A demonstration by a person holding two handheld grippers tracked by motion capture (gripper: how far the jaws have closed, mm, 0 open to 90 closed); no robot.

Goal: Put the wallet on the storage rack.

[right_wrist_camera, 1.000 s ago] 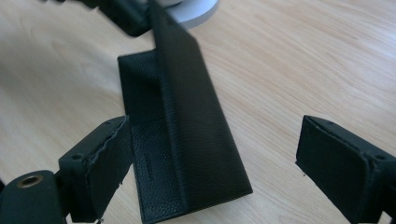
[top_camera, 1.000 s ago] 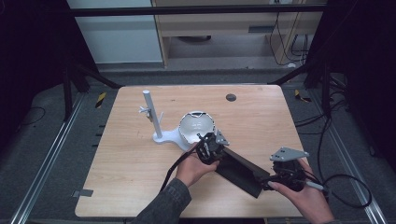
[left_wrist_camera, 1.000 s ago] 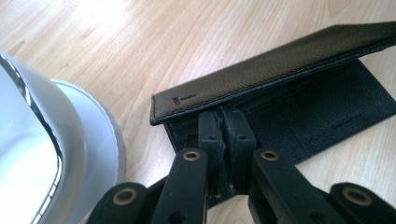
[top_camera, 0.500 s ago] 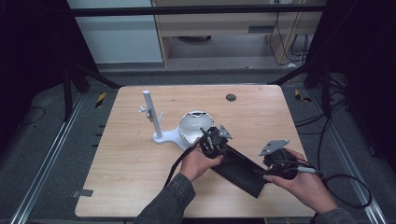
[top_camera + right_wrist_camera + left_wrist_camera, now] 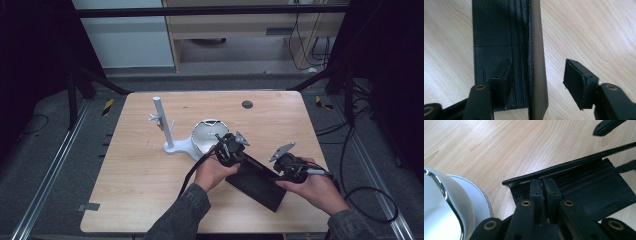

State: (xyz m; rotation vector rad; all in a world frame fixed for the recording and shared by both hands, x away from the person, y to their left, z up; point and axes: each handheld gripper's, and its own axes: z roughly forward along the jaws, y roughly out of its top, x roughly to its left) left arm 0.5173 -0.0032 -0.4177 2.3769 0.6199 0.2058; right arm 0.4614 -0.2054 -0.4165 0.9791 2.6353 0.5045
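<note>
A black leather wallet [image 5: 257, 182] lies open on the wooden table [image 5: 150, 185], one flap raised on edge. My left gripper [image 5: 231, 147] is shut on the wallet's end nearest the white dome; in the left gripper view its jaws [image 5: 543, 182] meet on the leather [image 5: 594, 192]. My right gripper [image 5: 285, 162] is at the wallet's other end. In the right gripper view it [image 5: 539, 70] straddles the upright flap [image 5: 536, 37]. One finger [image 5: 502, 72] is over the card slots and the other [image 5: 577, 80] is over bare wood. These jaws have just been closing; gaps still show beside the flap.
A white stand with an upright pole [image 5: 162, 122] and a white dome [image 5: 205, 132] sit just left of the left gripper; the dome [image 5: 444, 202] looms close in the left gripper view. A small dark disc [image 5: 247, 104] lies near the table's far edge.
The right hand has slid left up to the wallet's end and its jaws have narrowed around the raised flap. The left gripper and the wallet have stayed put.
</note>
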